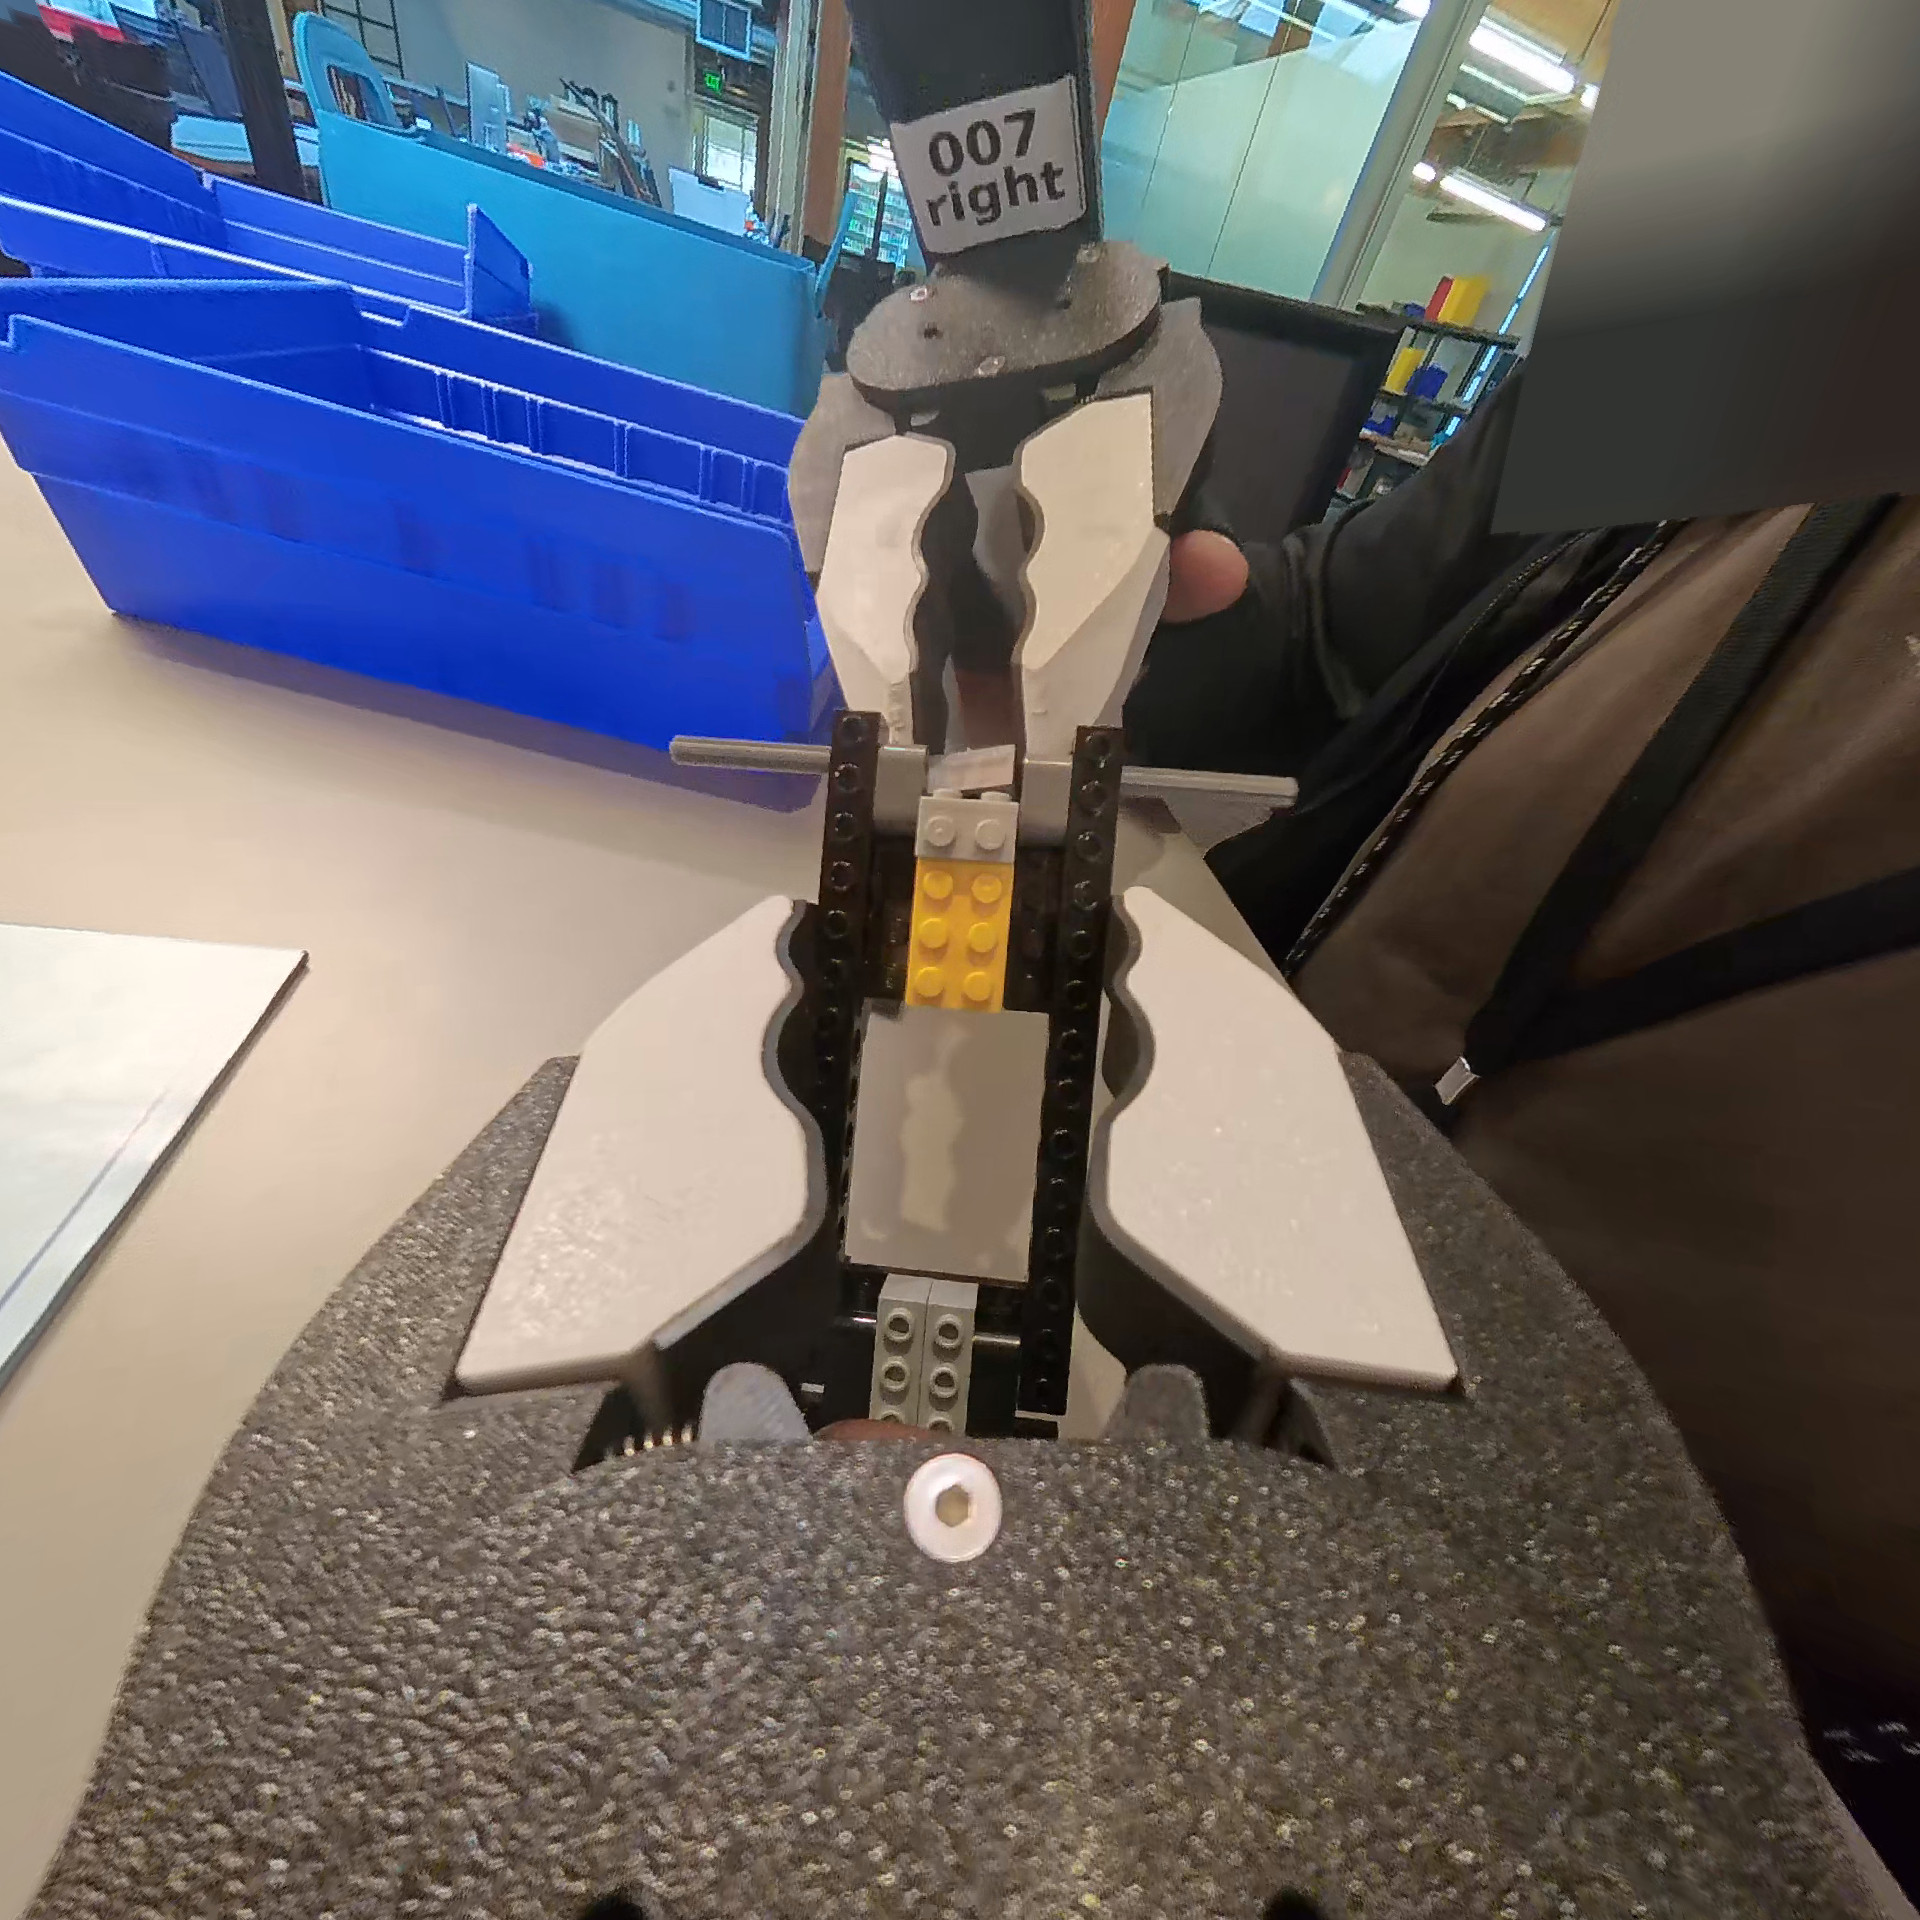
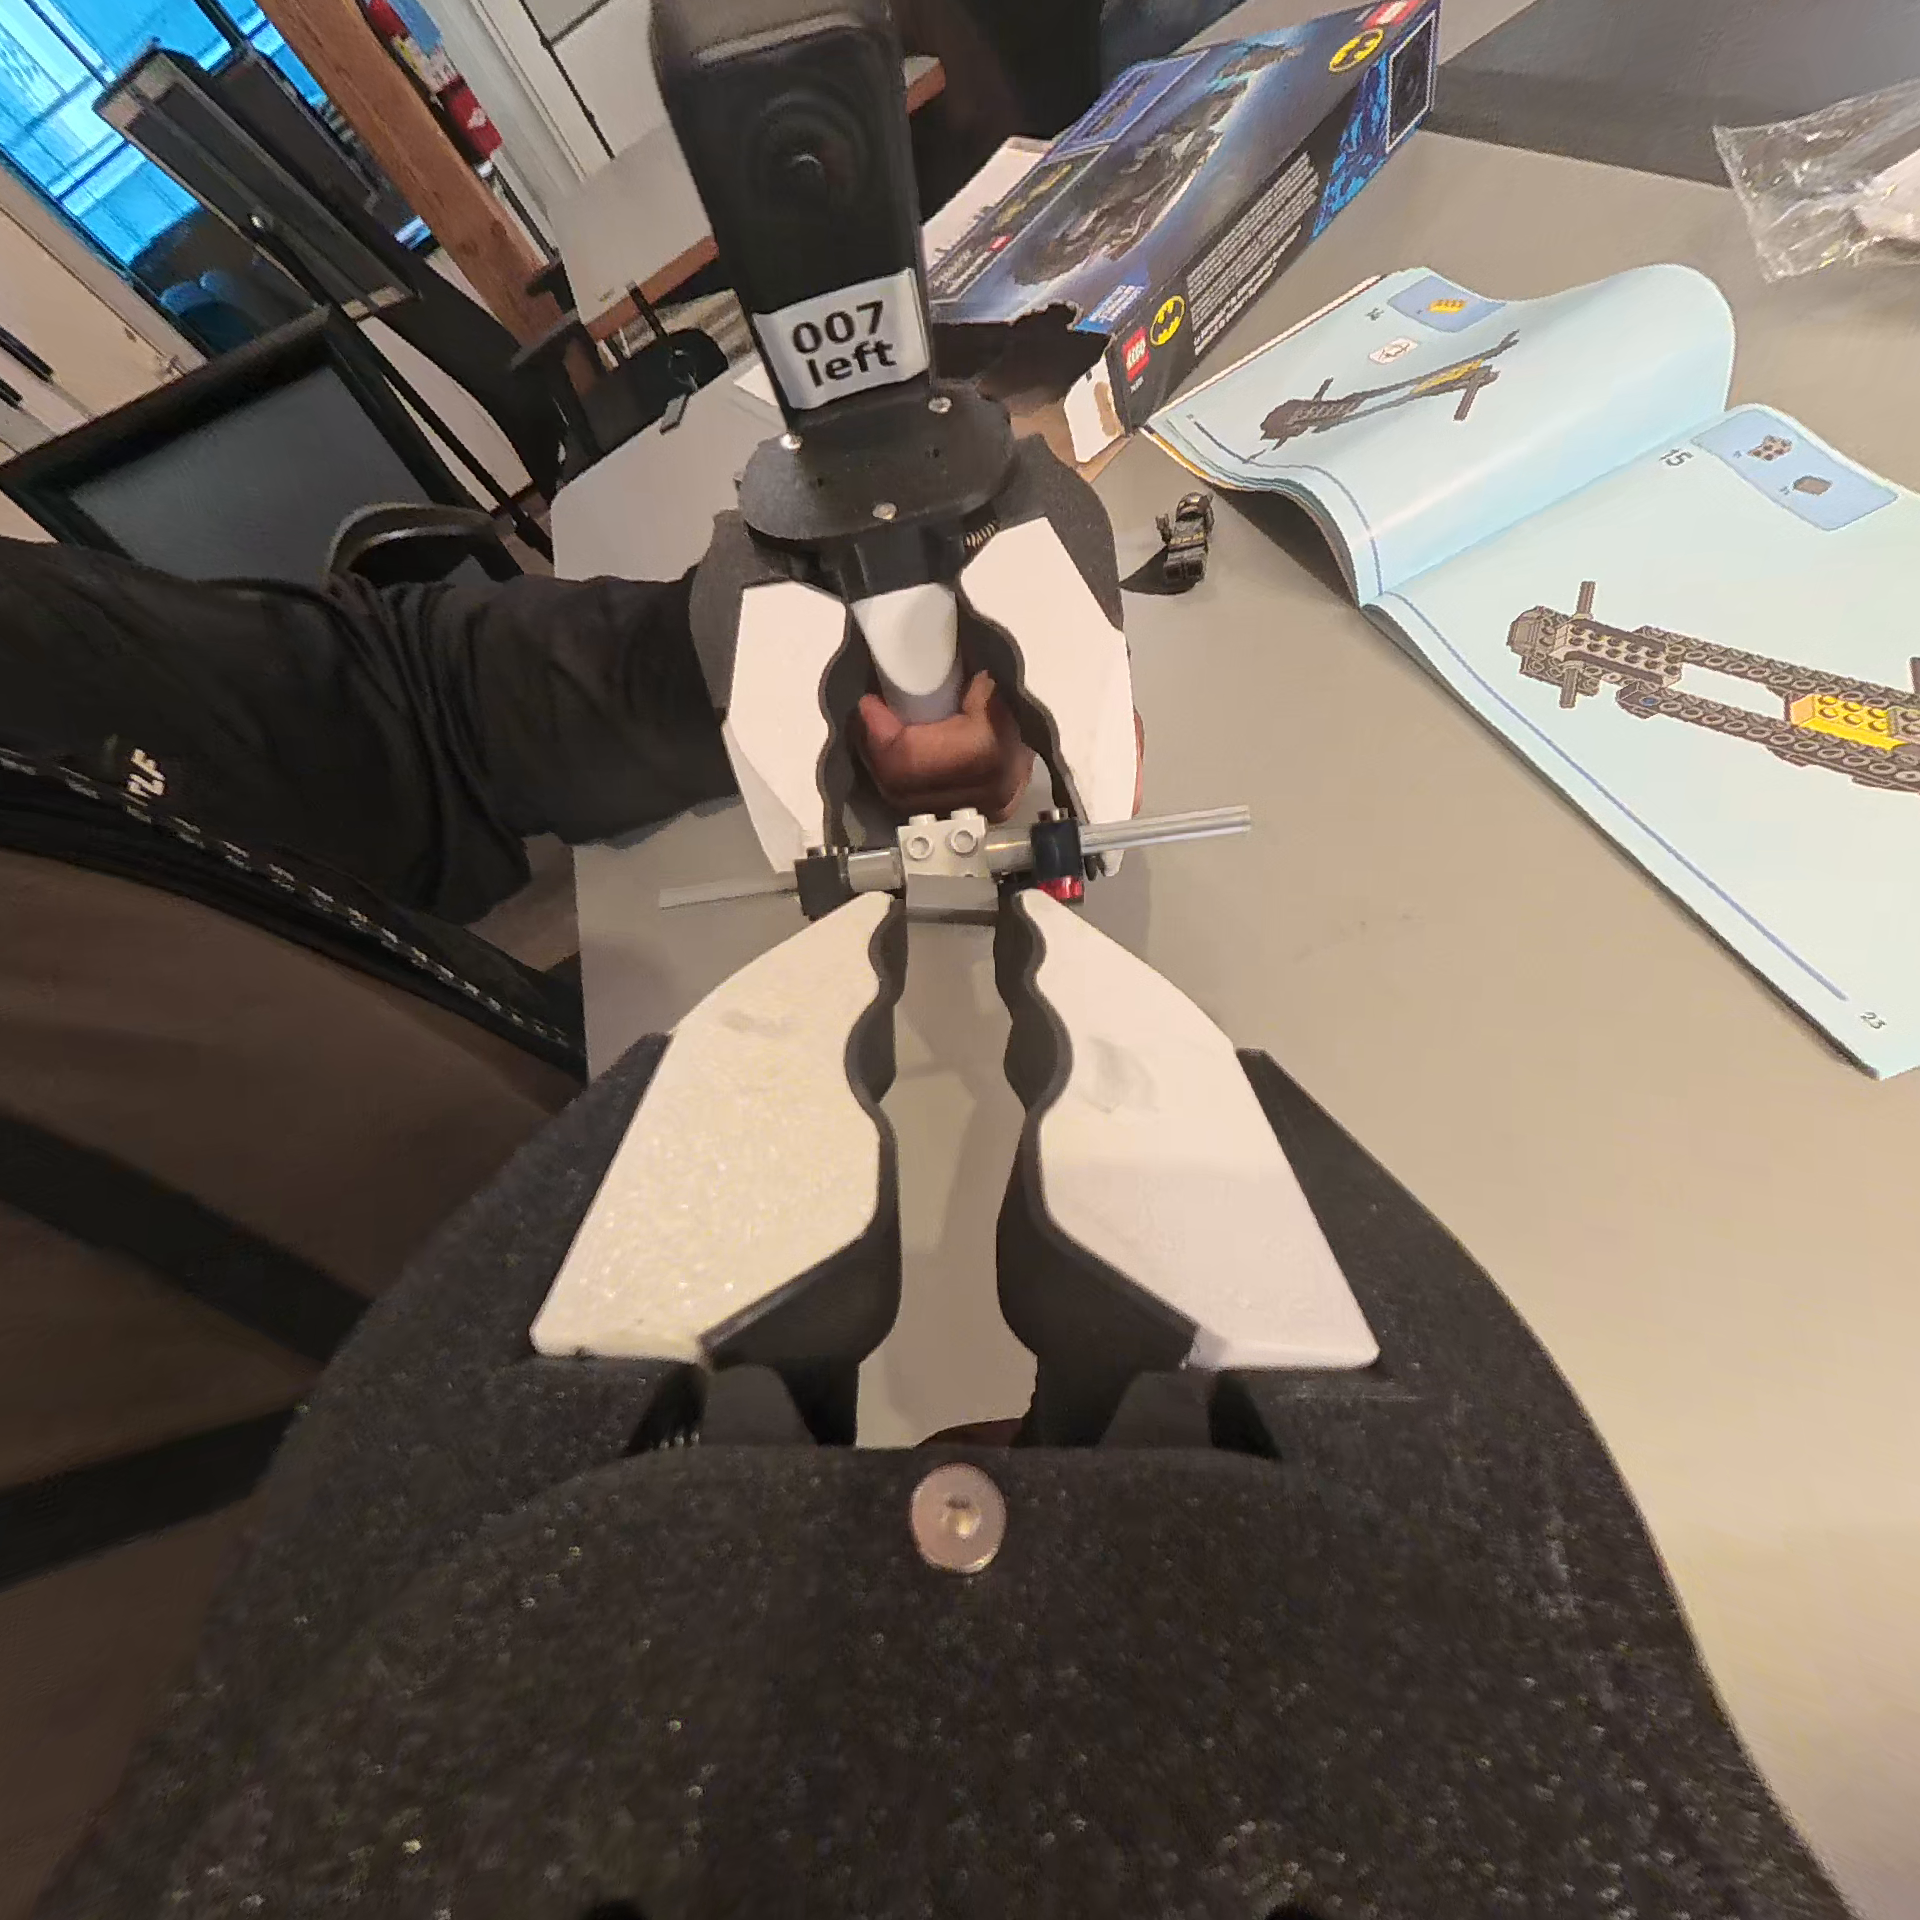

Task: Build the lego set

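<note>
Left claw clamps long black brick frame, pads pressed on both side beams, above bench. Right claw pinches small grey brick at frame's axle end. Instruction booklet, blue bins nearby.

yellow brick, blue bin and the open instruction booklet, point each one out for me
yellow brick [image 1: 958, 938], left wrist view, middle of its studded top
blue bin [image 1: 436, 561], left wrist view, its near side wall
instruction booklet [image 2: 1558, 540], right wrist view, middle of the open pale blue page

black brick frame with yellow brick, clamped between both grippers.
</note>
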`<state>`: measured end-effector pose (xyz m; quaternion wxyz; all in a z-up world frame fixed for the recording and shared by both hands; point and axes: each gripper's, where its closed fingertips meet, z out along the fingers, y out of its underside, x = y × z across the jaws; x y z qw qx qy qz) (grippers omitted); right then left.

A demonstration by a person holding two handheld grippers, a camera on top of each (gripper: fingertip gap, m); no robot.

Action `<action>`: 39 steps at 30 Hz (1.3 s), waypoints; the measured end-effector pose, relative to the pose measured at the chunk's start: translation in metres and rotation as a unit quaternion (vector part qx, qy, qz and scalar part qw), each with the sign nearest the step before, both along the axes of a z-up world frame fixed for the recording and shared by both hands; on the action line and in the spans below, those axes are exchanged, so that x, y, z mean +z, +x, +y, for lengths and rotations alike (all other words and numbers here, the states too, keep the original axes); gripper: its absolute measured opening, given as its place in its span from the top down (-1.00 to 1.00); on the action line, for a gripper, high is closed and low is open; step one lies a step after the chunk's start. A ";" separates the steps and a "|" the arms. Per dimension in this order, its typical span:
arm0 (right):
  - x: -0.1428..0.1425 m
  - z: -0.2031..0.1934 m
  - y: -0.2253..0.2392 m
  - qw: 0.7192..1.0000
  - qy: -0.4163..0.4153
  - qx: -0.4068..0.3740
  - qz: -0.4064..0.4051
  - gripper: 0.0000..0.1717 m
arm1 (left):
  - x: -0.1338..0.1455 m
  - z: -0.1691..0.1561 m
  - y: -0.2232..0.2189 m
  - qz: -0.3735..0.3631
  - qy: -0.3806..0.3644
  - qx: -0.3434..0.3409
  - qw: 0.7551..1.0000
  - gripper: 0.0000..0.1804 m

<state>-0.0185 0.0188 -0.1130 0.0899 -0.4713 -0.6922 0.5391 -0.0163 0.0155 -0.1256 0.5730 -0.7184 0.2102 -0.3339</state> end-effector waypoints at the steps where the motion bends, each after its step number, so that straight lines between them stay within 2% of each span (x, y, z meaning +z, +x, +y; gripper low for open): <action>1: 0.001 -0.001 0.000 1.000 -0.004 0.000 0.001 0.81 | 0.001 0.000 0.000 -0.004 0.000 -0.002 1.000 0.41; 19: 0.016 -0.002 -0.002 0.999 -0.032 -0.014 0.011 0.82 | 0.013 -0.001 0.002 -0.075 0.011 -0.015 0.997 0.41; 27: 0.021 -0.002 -0.004 1.000 0.020 0.012 -0.003 0.81 | 0.017 0.000 0.001 -0.068 0.031 -0.003 0.997 0.41; 39: 0.032 -0.009 -0.010 0.985 0.153 0.064 -0.052 0.81 | 0.025 -0.003 0.003 -0.082 0.070 0.001 0.994 0.41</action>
